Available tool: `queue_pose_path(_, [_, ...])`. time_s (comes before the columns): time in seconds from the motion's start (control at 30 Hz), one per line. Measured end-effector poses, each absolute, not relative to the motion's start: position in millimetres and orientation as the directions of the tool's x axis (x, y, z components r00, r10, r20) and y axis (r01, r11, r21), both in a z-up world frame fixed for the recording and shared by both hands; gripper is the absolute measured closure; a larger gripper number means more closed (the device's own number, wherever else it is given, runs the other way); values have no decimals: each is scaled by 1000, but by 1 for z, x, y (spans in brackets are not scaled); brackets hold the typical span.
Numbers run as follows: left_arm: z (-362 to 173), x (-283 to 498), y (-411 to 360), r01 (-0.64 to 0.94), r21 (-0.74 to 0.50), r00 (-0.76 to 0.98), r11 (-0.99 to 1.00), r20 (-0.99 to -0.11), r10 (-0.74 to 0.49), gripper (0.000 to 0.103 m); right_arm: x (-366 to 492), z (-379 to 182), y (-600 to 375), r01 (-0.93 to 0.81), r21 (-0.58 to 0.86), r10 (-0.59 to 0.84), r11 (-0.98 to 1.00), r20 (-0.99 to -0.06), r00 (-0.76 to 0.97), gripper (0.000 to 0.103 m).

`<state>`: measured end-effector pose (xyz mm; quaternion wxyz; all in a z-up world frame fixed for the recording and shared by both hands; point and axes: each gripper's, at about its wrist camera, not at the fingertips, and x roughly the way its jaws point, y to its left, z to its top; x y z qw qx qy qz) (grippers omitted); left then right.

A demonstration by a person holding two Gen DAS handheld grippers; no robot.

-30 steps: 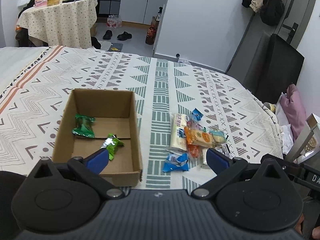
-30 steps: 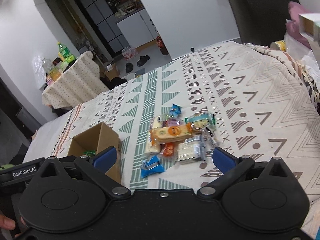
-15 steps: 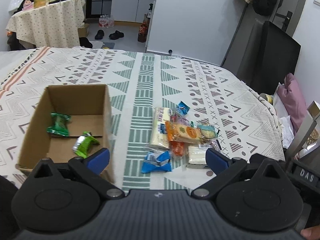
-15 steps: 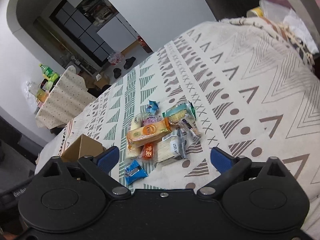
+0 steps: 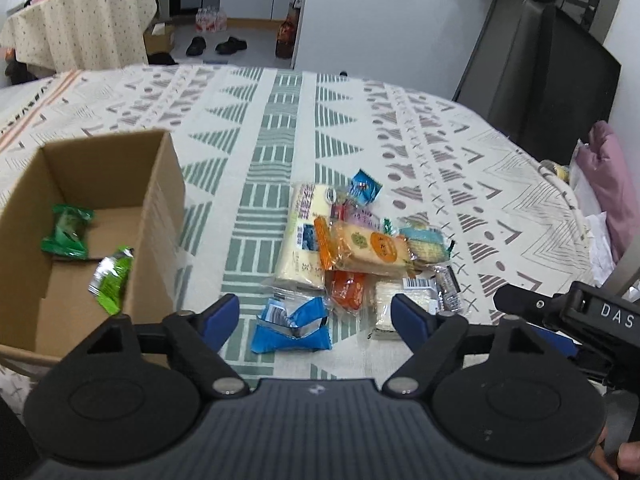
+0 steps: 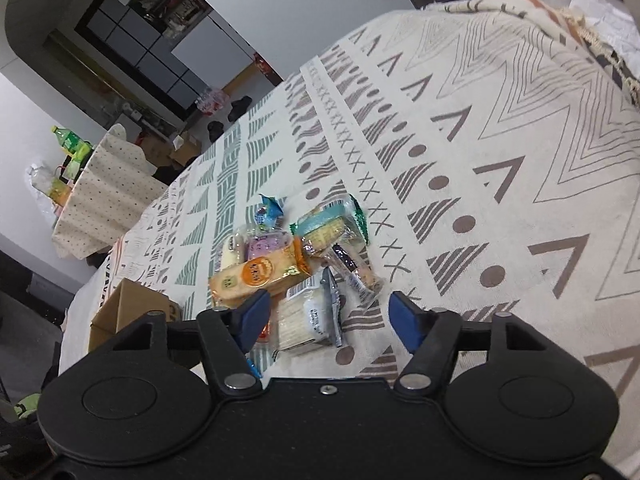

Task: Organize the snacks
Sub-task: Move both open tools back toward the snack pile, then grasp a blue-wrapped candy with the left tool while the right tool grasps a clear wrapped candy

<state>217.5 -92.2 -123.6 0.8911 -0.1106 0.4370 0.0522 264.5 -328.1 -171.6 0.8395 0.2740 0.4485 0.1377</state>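
On the patterned bedspread [image 5: 360, 120] lies a pile of wrapped snacks, topped by an orange cracker pack [image 5: 364, 246]. My left gripper [image 5: 314, 316] hangs low over the pile's near edge, its jaws closing. A blue packet [image 5: 292, 326] lies between its fingers, clear of both pads. To the left, a cardboard box [image 5: 160, 216] holds two green packets [image 5: 66, 230]. My right gripper [image 6: 328, 314] is also closing, astride a white wafer packet [image 6: 308, 316] that its pads do not press. The orange cracker pack [image 6: 260, 274] sits just beyond it.
The right tool's black body [image 5: 580, 316] juts in at the left wrist view's right edge. A pink bag [image 5: 612, 184] and papers lie at the bed's right side. Beyond the bed stand a clothed table [image 5: 80, 20], shoes [image 5: 216, 44] and a bottle on the floor.
Both grippers have come down and forward onto the snack pile, and both pairs of jaws have narrowed. The right view has rolled, tilting the bed. The snacks lie where they were.
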Motion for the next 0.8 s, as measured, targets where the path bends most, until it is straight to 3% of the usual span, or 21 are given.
queue_pose_path(0.13, [-138,229,-93,-209,-154,590,966,-808,-1,29,274,-184,-326,21,577,476,816,-692,542,44])
queue_pose_path(0.53, [-185,255,-88,-276,-96,493,956,-868,56,29,296,-206,-320,29,568,477,823,-718,507,50])
queue_pose_path(0.6, [-192,257,-87,-282,-95,476,955,-878,54,36,299,-209,-319,30,559,470,829,-724,504,52])
queue_pose_path(0.63, [-195,258,-85,-288,-101,461,952,-886,45,45,300,-209,-319,33,554,465,832,-727,506,52])
queue_pose_path(0.8, [-195,259,-84,-302,-90,458,949,-887,61,54,305,-209,-315,18,526,440,850,-729,525,52])
